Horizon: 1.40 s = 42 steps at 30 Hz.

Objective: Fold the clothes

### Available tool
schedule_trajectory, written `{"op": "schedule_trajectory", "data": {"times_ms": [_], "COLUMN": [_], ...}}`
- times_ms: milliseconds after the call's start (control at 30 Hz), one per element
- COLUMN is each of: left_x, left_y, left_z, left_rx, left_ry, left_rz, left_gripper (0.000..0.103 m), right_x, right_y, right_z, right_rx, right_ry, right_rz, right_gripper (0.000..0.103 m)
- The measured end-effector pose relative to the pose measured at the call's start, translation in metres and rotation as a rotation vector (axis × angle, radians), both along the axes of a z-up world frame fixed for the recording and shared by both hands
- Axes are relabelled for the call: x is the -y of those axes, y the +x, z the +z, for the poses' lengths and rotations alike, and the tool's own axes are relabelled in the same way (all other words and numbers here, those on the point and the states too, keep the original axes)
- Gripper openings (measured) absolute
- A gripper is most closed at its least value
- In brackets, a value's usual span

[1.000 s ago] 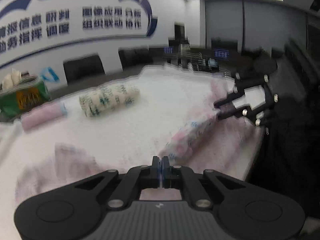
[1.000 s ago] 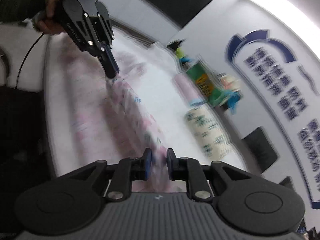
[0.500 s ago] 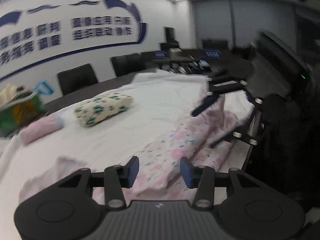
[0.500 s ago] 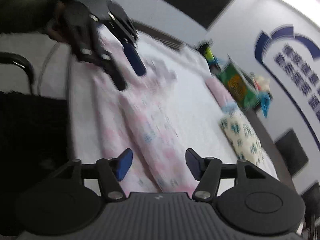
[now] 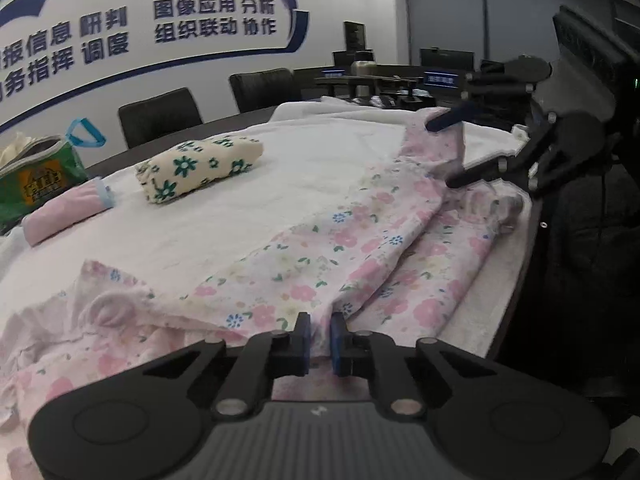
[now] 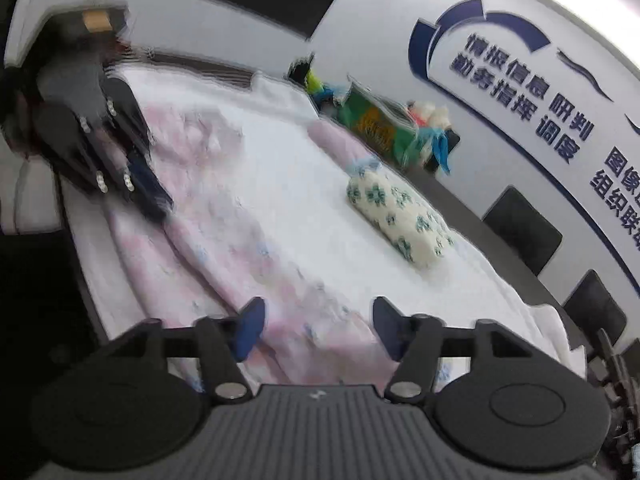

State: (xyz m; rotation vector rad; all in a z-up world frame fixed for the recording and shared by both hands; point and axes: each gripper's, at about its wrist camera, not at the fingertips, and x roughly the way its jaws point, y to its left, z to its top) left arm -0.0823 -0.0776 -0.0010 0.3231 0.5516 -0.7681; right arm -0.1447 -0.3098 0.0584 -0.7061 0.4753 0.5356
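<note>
A pink floral garment [image 5: 340, 240] lies stretched along the near edge of the white-covered table [image 5: 240, 208], folded lengthwise with a crumpled end at the left. My left gripper [image 5: 320, 338] is closed to a narrow gap with a fold of this garment pinched between its blue pads. In the left wrist view my right gripper [image 5: 440, 153] hovers open over the garment's far end. The right wrist view, blurred by motion, shows the right gripper [image 6: 318, 326] wide open just above the garment [image 6: 240, 248], with nothing between its fingers. The left gripper [image 6: 156, 204] is far down the cloth.
A folded cream bundle with green flowers [image 5: 200, 168] and a rolled pink piece [image 5: 64, 216] lie at the table's far side, beside a green bag [image 5: 36, 180]. Black chairs [image 5: 160, 116] stand behind. The table edge [image 5: 516, 280] runs close along the garment's right side.
Both grippers let go of the garment and opened about half a second ago. Since then the left one has closed again on a fold, while the right has opened wider.
</note>
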Motion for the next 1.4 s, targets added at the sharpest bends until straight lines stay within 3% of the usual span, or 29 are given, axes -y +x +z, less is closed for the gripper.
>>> {"op": "schedule_trajectory", "data": {"times_ms": [33,67,100,133,233,367,500,567,633,700,733,767,833,900,1033,1100,1167,1233,1300,1400], "left_x": [-0.001,-0.002,-0.003,-0.004,-0.015,-0.028,-0.028,-0.028,-0.041,-0.063,-0.074,-0.075,-0.063,-0.051,-0.014,-0.015,-0.030,-0.056,-0.095,-0.163], "left_y": [-0.001,-0.001,-0.001,-0.002,-0.007,-0.025,-0.025,-0.023,-0.024,-0.025,-0.025,-0.024,-0.018,-0.012,0.000,-0.002,-0.003,-0.003,-0.004,0.005], "left_z": [0.000,0.002,0.004,0.006,0.023,0.037,0.011,-0.001,0.000,0.010,0.016,0.019,0.025,0.030,0.010,-0.002,-0.006,-0.001,0.018,0.059], "left_rx": [0.000,-0.001,-0.003,-0.006,0.027,0.070,-0.008,-0.034,-0.073,-0.147,-0.170,-0.171,-0.141,-0.111,-0.112,-0.100,-0.118,-0.187,-0.275,-0.216], "left_ry": [-0.003,-0.011,-0.023,-0.035,-0.089,-0.120,-0.116,-0.101,-0.148,-0.274,-0.356,-0.392,-0.392,-0.391,-0.213,-0.190,-0.248,-0.338,-0.466,-0.504], "left_rz": [0.005,0.009,0.013,0.017,0.040,0.052,0.101,0.132,0.131,0.101,0.088,0.100,0.159,0.218,0.294,0.306,0.268,0.231,0.218,0.419], "left_gripper": [0.006,0.004,0.003,0.001,0.000,0.000,0.001,0.007,0.008,0.015,0.023,0.033,0.034,0.034,0.032,0.035,0.039,0.039,0.039,0.050], "right_x": [0.000,-0.002,-0.004,-0.005,-0.008,-0.015,-0.024,-0.025,-0.016,-0.004,0.003,0.009,0.008,-0.004,-0.024,-0.014,0.004,0.011,-0.002,-0.025], "right_y": [0.005,0.010,0.016,0.017,0.021,-0.011,-0.026,-0.027,-0.035,-0.046,-0.051,-0.057,-0.054,-0.041,-0.011,-0.007,-0.009,-0.016,-0.025,-0.014], "right_z": [-0.006,-0.015,-0.023,-0.021,-0.016,0.011,-0.008,-0.021,-0.005,0.016,0.029,0.041,0.050,0.041,-0.001,-0.024,-0.036,-0.028,-0.010,0.025], "right_rx": [-0.015,-0.035,-0.064,-0.062,-0.054,0.015,-0.077,-0.120,-0.114,-0.077,-0.045,-0.011,0.065,0.048,-0.077,-0.126,-0.177,-0.209,-0.142,-0.092], "right_ry": [-0.034,-0.067,-0.095,-0.095,-0.097,-0.090,-0.095,-0.131,-0.038,0.085,0.159,0.233,0.367,0.464,0.413,0.350,0.376,0.430,0.429,0.523], "right_rz": [0.000,0.006,-0.001,-0.013,-0.047,-0.024,-0.032,-0.052,-0.052,-0.038,-0.025,-0.013,-0.026,-0.048,-0.110,-0.192,-0.239,-0.249,-0.201,-0.067], "right_gripper": [0.060,0.050,0.032,0.001,0.001,0.001,0.004,0.007,0.007,0.008,0.011,0.025,0.051,0.051,0.047,0.047,0.049,0.053,0.053,0.063]}}
